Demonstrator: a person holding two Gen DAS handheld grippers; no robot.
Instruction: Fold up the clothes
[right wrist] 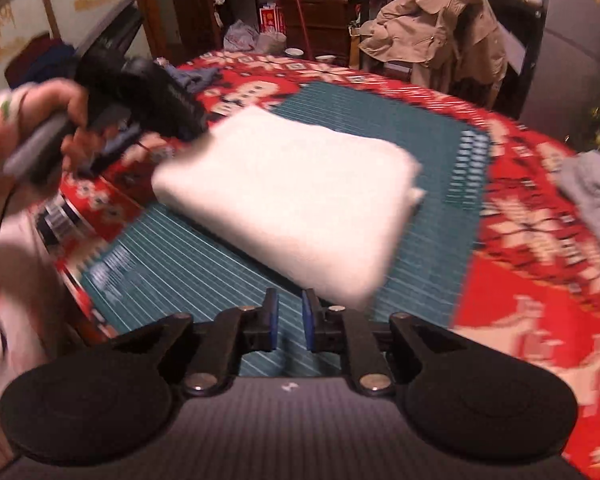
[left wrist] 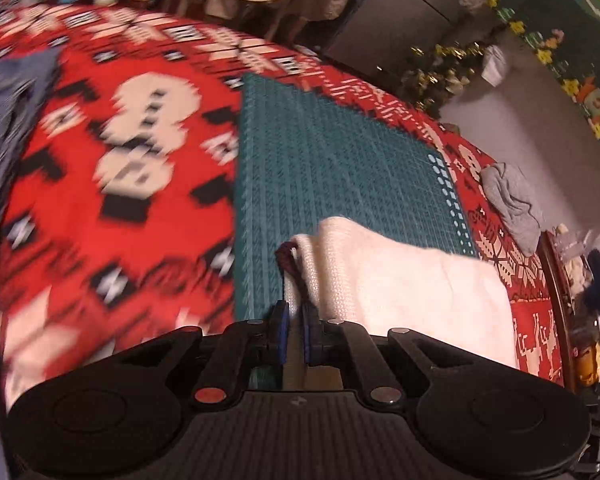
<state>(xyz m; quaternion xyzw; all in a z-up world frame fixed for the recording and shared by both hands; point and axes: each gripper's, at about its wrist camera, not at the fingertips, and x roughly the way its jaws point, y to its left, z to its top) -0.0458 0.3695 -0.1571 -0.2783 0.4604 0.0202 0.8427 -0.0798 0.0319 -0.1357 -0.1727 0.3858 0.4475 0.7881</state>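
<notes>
A folded white knitted garment lies on a teal ribbed mat, which is spread over a surface covered with a red patterned cloth. In the right wrist view the garment fills the middle of the frame as a thick, roughly rectangular bundle, set at a slant on the mat.

In the left wrist view the left claw sits at the lower centre, its blue-padded fingers drawn close together with only a narrow gap. A dark maroon edge of the garment runs down into that gap; the claw appears to pinch it, though blur makes the contact hard to confirm. In the right wrist view this same claw shows at the upper left, gripped by a person's hand and meeting the garment's far left corner.

The right claw sits at the lower centre of its own view, fingers slightly apart and holding nothing, just beside the garment's near corner over the mat.

A crumpled grey cloth lies at the right edge of the surface, well apart from the white garment.
</notes>
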